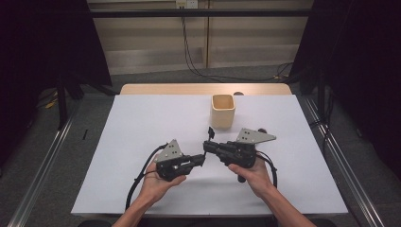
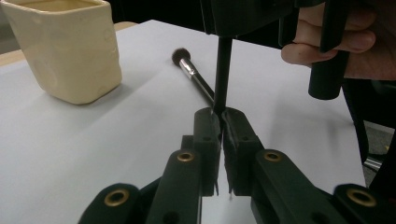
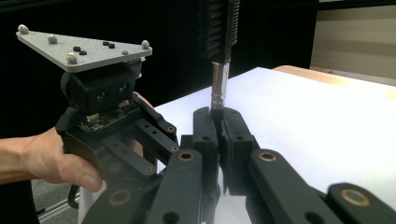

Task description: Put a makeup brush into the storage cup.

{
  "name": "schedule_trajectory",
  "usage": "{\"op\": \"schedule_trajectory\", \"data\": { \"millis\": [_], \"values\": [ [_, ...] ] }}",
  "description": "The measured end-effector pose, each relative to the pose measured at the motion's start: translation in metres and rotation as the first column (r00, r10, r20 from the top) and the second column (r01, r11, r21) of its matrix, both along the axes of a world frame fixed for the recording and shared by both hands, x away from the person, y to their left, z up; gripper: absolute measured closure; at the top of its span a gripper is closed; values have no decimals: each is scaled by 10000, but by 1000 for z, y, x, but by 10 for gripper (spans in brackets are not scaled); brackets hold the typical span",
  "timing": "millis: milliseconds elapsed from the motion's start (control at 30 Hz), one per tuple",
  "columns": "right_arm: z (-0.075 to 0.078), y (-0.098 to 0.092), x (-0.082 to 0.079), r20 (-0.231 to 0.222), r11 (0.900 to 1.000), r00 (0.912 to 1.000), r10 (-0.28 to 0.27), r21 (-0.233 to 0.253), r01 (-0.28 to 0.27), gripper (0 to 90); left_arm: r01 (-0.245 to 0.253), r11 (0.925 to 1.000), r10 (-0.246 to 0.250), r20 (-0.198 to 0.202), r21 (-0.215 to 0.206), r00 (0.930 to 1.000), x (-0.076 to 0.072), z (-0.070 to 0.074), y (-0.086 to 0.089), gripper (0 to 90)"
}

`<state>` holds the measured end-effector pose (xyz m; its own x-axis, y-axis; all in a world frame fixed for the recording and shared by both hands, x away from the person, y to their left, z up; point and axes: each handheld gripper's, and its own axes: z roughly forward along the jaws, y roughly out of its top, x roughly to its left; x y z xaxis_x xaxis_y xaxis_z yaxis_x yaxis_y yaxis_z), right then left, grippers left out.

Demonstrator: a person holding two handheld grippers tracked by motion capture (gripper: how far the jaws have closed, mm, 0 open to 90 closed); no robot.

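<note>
1. In the high view we see the left gripper at lower centre and the right gripper just right of it, their tips nearly meeting over the white table.
2. In the left gripper view a makeup brush lies on the table, running from its dark bristle head near upper centre down to the jaws at mid-frame.
3. The left gripper's jaws stand pressed together, with the brush handle ending right at their tips; we cannot tell whether they pinch it.
4. In the right gripper view the right gripper's jaws are clenched on a silver ferrule with a black ribbed handle rising to the top edge.
5. A cream cup stands upright above the grippers, near but apart.
</note>
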<state>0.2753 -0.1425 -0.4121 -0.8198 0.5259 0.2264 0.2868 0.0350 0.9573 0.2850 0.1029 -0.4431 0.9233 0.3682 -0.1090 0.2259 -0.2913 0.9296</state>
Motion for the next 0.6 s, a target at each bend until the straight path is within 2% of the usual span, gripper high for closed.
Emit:
{"op": "schedule_trajectory", "data": {
  "millis": [333,600],
  "values": [
    [1,-1,0,18,10000,10000,28,-15,-28,870,-256,9997,256,20,11,9997,-1,-1,1,695],
    [3,-6,1,77,9999,9999,-117,-16,118,870,-664,9977,665,-68,115,9978,-2,1,4,477]
  ]
}}
